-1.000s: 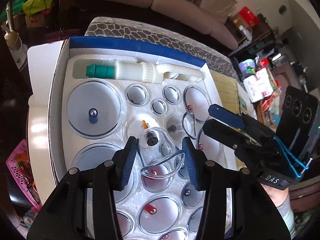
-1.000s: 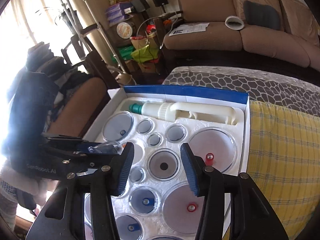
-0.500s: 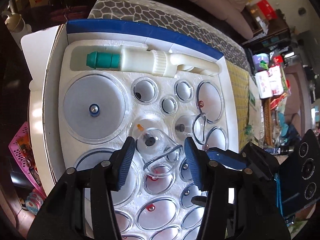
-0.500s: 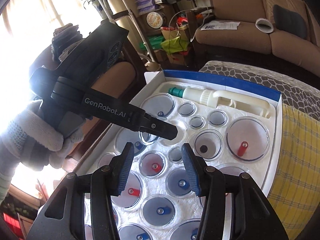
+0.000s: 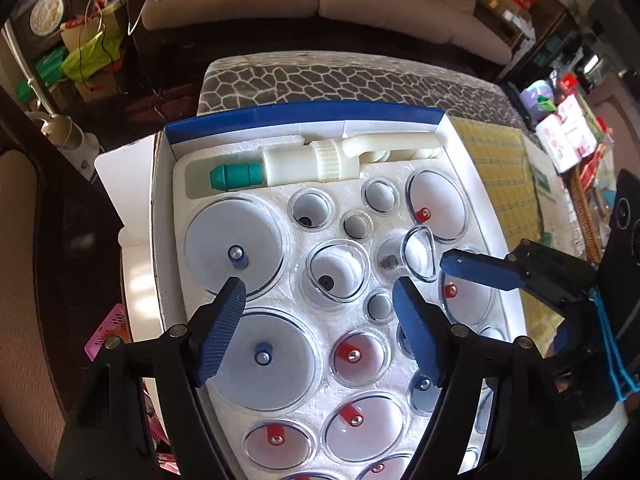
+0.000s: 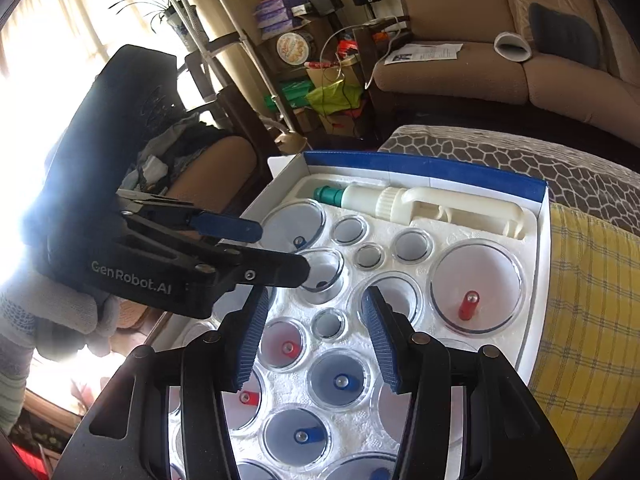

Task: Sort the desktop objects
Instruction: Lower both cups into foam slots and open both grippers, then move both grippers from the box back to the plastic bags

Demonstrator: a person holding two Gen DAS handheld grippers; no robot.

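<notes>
— Which step, going by the look of it?

— Putting cups back in the big cupping-set box. Seems to be the letting-go part. Lots of round holes in the white foam tray, most filled with clear cups already. White pump with a green tip lying in the long slot at the far end.

— And the left gripper?

— Pointing steeply down over the middle of the tray. Tongs opening wide right now. Nothing pinched. Clear cup down in its hole in the middle of the tray, between the two blue pads but not touched by either.

— The right gripper?

— Tipped down too, hanging over the tray, near the left one. Tongs partly spread, empty, only foam and cups seen in the gap.

— What next, probably?

— Lift the left one straight up so no pad bumps the cup. Then maybe fix the small tilted cup just beside it. Leaning in its hole, rim up on one side, not sitting flat.

— Hard to do?

— A bit. Smooth, slippery plastic. Best to pinch gently and push it down level.
</notes>
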